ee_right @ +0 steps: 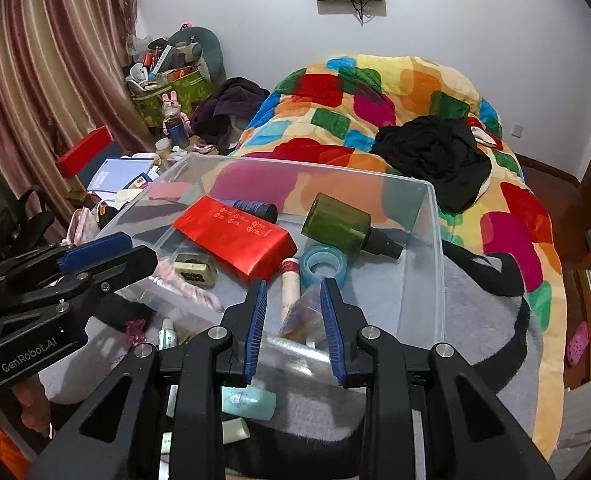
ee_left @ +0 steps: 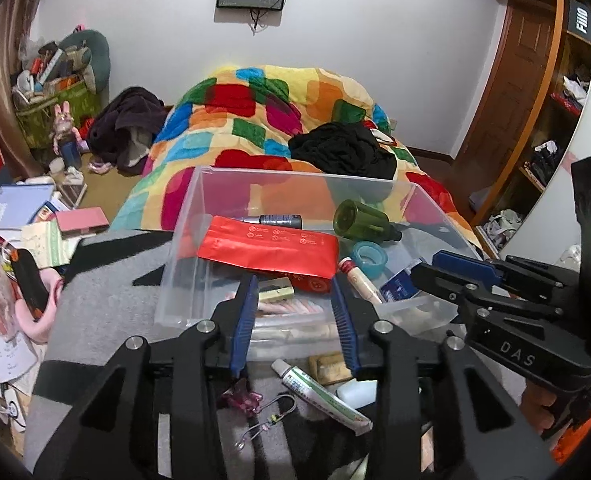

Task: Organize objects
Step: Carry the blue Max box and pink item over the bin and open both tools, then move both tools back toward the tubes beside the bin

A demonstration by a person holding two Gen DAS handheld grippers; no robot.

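A clear plastic bin [ee_left: 183, 264] [ee_right: 435, 264] sits on a grey and black blanket. It holds a red packet [ee_left: 267, 246] [ee_right: 231, 238], a green bottle [ee_left: 361, 220] [ee_right: 339, 222], a blue tape roll [ee_left: 369, 256] [ee_right: 321, 266], a cream tube [ee_left: 361, 280] [ee_right: 290, 284], and a gold case [ee_right: 193, 268]. My left gripper [ee_left: 295, 312] is open and empty above the bin's near rim. My right gripper [ee_right: 293, 316] is open and empty over the bin's near edge. A toothpaste tube [ee_left: 323, 396], a pink hair clip [ee_left: 241, 398] and a mint tube [ee_right: 249, 400] lie on the blanket before the bin.
A colourful quilt [ee_left: 255, 120] [ee_right: 375, 100] with black clothes [ee_left: 343, 148] covers the bed behind the bin. Books, boxes and bags crowd the floor at the left [ee_left: 23, 208]. A wooden shelf [ee_left: 543, 120] stands at the right.
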